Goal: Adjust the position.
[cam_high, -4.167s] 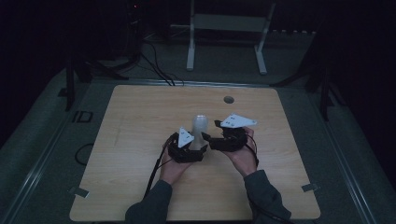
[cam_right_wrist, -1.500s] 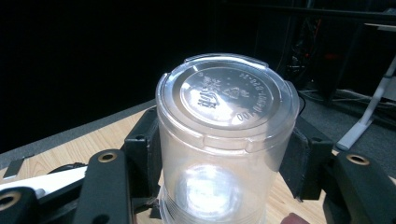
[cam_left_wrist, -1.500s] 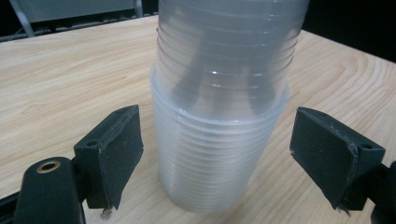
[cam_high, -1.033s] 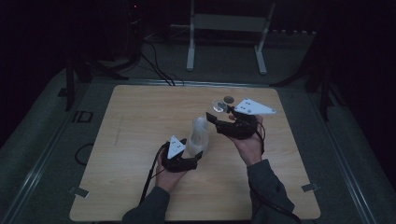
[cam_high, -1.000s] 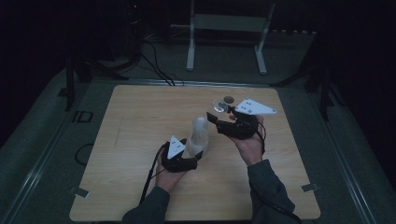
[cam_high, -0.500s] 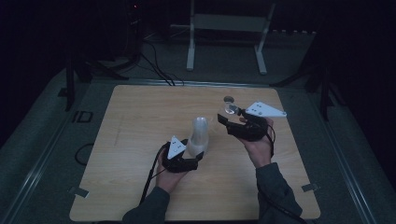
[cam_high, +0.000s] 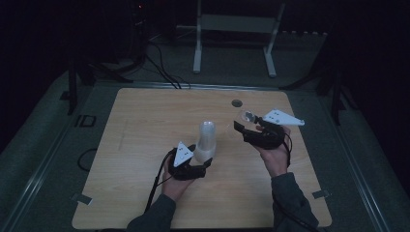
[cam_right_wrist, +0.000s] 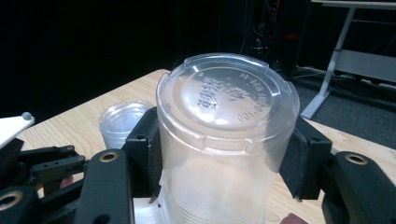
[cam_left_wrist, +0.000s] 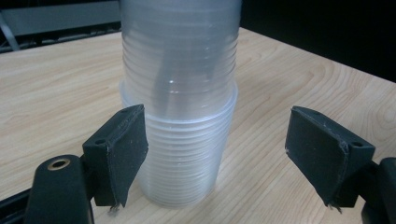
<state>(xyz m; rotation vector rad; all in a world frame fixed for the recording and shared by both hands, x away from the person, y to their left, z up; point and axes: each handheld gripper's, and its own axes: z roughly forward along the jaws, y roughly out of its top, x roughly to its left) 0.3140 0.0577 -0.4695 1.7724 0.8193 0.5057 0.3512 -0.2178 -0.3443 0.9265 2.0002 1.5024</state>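
**Now: one clear cup gripped, the stack standing free**

My right gripper [cam_right_wrist: 224,154] has its fingers [cam_right_wrist: 148,149] clenched on a single clear plastic cup [cam_right_wrist: 226,135], bottom end toward the camera, nothing inside it, lifted above the worktop [cam_high: 145,125]. My left gripper [cam_left_wrist: 219,154] has its fingers released around the stack of nested clear cups [cam_left_wrist: 180,102], upside down on the worktop; one finger sits just beside the stack, the other well apart.

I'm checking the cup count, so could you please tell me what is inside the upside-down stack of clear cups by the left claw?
Through the stack wall, nested cup rims and a grey streak show; the cup count is unclear. The left claw stands open around it.
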